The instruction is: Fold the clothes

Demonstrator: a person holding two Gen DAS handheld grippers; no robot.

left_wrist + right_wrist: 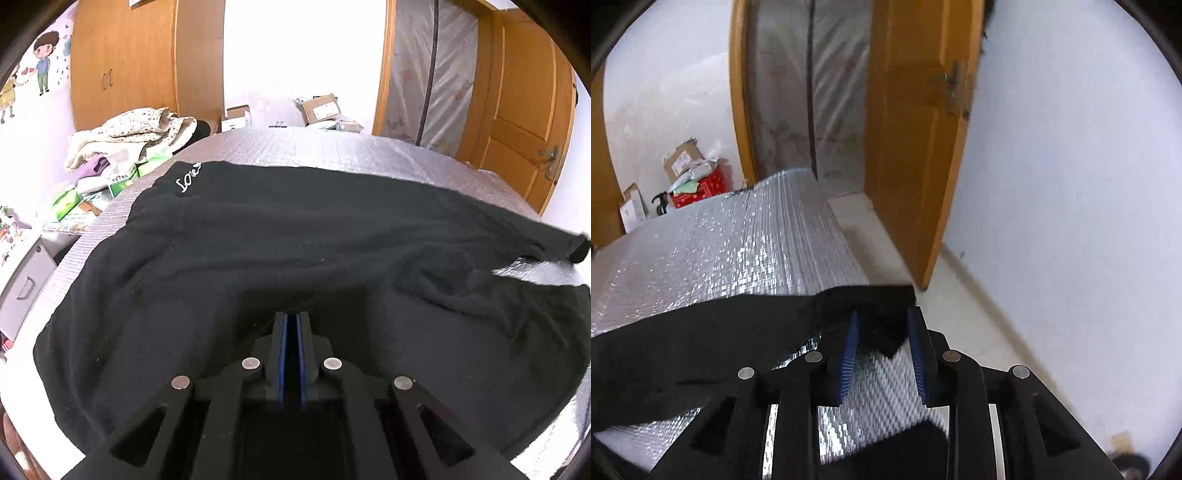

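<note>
A: The tools?
B: Left gripper pinched together on the black garment; whether it pinches cloth is hidden. Right gripper apart around its cuff.
A: The garment?
B: Lengthwise left-to-right across the silver mat.

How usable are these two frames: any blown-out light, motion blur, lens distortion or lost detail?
Left wrist view: sharp, but the bright gap between the wardrobes is blown out white; the black garment reads as near-flat dark with faint folds; fisheye bends the silver mat edge. Right wrist view: motion-smeared, worst on the door and floor; glare speckles the mat; dark vignette in the corners.
</note>
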